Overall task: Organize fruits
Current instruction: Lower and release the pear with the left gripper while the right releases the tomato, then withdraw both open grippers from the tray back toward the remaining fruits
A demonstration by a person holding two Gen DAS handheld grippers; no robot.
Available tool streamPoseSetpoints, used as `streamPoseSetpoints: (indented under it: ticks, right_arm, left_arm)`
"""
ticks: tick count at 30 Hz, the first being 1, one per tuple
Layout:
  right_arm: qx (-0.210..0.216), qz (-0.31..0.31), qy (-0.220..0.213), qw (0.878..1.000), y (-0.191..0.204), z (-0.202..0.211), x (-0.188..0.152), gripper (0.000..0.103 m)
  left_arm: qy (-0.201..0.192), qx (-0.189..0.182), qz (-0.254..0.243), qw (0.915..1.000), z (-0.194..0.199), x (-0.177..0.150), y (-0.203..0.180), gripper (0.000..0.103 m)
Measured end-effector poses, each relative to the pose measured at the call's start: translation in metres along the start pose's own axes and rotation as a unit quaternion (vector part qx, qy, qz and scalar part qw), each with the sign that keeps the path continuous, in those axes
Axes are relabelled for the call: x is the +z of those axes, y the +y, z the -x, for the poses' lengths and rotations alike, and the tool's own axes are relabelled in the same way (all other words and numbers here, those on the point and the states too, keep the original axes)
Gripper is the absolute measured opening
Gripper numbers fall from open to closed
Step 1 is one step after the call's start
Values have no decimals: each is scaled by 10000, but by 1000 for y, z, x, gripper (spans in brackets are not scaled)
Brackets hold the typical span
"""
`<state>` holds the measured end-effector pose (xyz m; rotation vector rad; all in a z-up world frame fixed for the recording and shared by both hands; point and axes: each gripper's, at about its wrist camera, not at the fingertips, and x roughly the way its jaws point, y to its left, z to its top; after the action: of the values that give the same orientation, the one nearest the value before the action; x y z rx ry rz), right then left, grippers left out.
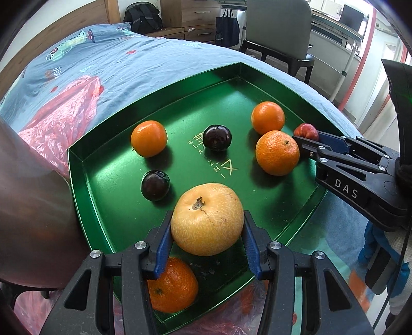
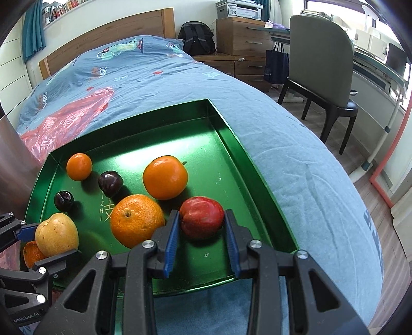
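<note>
Two readable marks: "DAS" on right tongs (image 1: 307, 143).

A bedroom in daylight

Red plastic bag (image 2: 64, 121) lies on the blue bedspread (image 2: 159, 77); grey chair (image 2: 324, 69), black backpack (image 2: 197, 37) and printer (image 2: 239, 9) stand beyond.

Glossy green metal tray (image 1: 85, 180) on matt, creased blue cloth bedspread (image 1: 144, 64). Crinkled shiny red plastic bag (image 1: 64, 113) beyond the tray's left edge. Dimpled orange peel on tangerine (image 1: 277, 152); smooth glossy dark plum (image 1: 217, 137); rough speckled yellow pear (image 1: 207, 219); shiny red apple (image 2: 201, 217). Matt black plastic grippers, ridged blue pads (image 1: 163, 247).
</note>
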<state>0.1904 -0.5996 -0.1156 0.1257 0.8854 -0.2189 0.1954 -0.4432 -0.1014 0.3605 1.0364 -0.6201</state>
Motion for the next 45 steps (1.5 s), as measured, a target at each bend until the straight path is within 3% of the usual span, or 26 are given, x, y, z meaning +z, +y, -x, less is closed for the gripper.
streamPoseSetpoints:
  ticks: [10,15,23,25,31,45]
  right_arm:
    - [-65,81,120,9999,5,0,1,32]
    - [-88,76,68,9999,4,11,4,50]
    - [-93,80,-180,9998,8,52,12,56]
    - [-82,65,-238,9997,10,65,11,64]
    - [-18,-37,-280,9996,17,99,-8,75]
    - [552,-32,-212,9982,72,159,-73,78]
  left_arm:
    - [13,20,78,10000,6,3,5,45]
    - [-194,119,-4,9997,26,7,5,46]
    - [-521,155,-96,9985,75,3,3,46]
    - [-583,147,-66,9982,88,-2,4,47]
    - [-759,231,-94,9968,127,-32,5,53]
    - [-811,588,360,9943,190,-136,48,54]
